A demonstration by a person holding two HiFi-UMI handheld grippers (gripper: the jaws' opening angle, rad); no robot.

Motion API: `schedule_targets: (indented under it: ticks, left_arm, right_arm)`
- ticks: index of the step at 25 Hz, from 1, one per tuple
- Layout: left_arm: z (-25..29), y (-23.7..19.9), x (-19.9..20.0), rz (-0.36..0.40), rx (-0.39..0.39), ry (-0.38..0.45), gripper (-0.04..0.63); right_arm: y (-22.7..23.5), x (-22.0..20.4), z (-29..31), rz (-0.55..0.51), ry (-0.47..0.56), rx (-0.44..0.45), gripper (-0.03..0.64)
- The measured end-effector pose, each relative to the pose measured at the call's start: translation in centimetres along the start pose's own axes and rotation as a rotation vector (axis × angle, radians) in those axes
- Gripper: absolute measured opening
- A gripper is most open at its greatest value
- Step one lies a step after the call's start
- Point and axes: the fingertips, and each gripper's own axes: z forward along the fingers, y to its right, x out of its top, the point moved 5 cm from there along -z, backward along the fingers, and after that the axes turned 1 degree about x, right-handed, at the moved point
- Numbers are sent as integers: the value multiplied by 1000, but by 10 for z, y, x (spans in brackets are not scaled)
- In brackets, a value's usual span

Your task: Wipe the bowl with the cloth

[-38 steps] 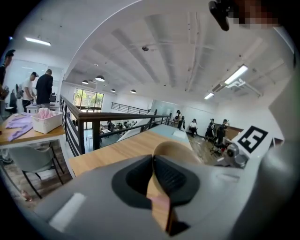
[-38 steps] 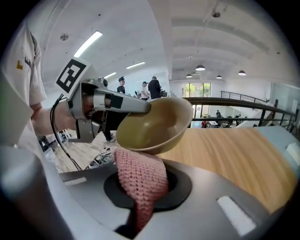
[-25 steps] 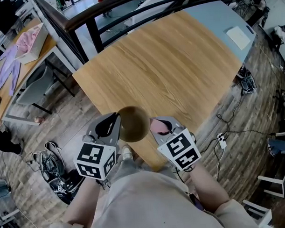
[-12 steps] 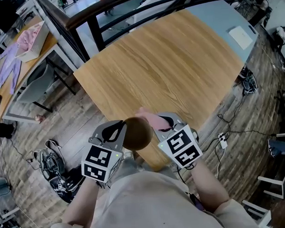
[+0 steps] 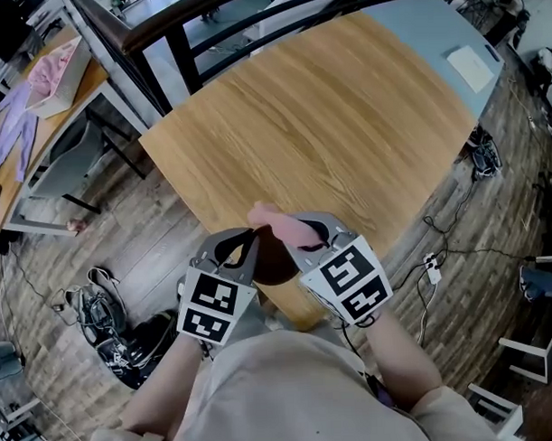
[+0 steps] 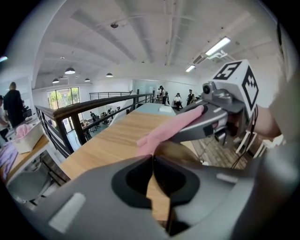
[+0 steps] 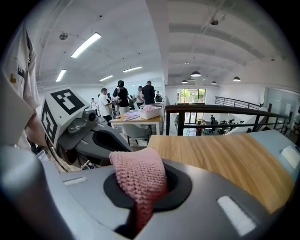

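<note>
Left claw (image 6: 153, 157) is pinching the thin edge of the brown bowl (image 5: 273, 259). Its two jaws are almost touching each other, and they have just been closing a little more on that edge. The bowl is hanging in the air over the near edge of the wooden surface (image 5: 327, 123), not sitting on it.

Right claw (image 7: 143, 166) is squeezing the pink knitted cloth (image 7: 138, 180) between its jaws. The cloth is poking out past the tips. It is lying over the rim of the bowl, on the side facing the middle of the surface.

Both claws are staying very close together at the near edge of the surface, one on each side of the bowl. They are both pointing out across the surface and a bit down.

A white sheet (image 5: 470, 68) is lying on the far blue-grey end of the surface, well apart from the bowl. A dark railing (image 5: 182, 69) is running along the far side of the surface. Black cables (image 5: 99, 316) are lying in a heap on the wooden floor (image 5: 168, 237), off to the left of the surface. Some people (image 7: 122, 96) are standing far away, past the surface.
</note>
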Motion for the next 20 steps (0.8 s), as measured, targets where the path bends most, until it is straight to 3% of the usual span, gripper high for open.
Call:
schedule_targets:
  ticks: [9,20]
  left_arm:
    - [33,-32,-6,-181,-3,-29,15]
    - [76,-79,-42,-388,-17,-18,17]
  right_arm:
    - [50,-12,6,154,53,-124,17]
    - [82,-52,33,286,41,-164,17]
